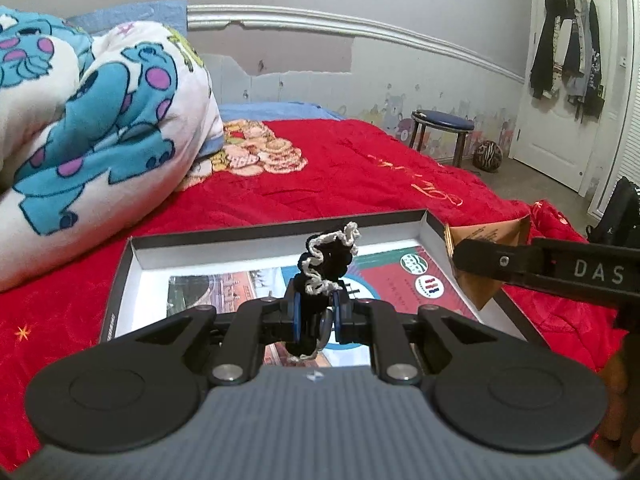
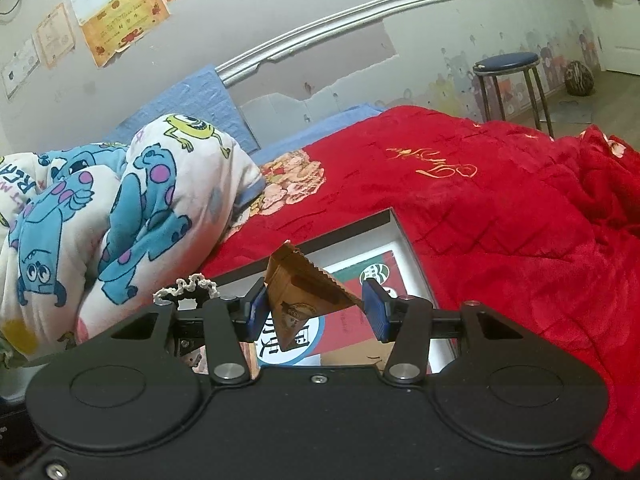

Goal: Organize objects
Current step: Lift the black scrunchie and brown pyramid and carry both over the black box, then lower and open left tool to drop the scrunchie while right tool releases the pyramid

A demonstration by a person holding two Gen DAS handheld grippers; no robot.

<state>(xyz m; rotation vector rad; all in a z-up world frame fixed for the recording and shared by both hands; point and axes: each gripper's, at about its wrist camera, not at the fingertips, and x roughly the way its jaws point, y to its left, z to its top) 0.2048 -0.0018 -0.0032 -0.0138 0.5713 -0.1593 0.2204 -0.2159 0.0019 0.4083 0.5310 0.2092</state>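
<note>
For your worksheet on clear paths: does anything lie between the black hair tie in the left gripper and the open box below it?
Nothing visible does. The hair tie hangs over the box's printed floor; the right gripper's packet is off to the side.

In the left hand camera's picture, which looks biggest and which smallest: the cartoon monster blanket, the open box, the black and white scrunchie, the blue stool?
1. cartoon monster blanket
2. open box
3 and 4. black and white scrunchie and blue stool: they look alike, only because the scrunchie is close and the stool far off.
</note>
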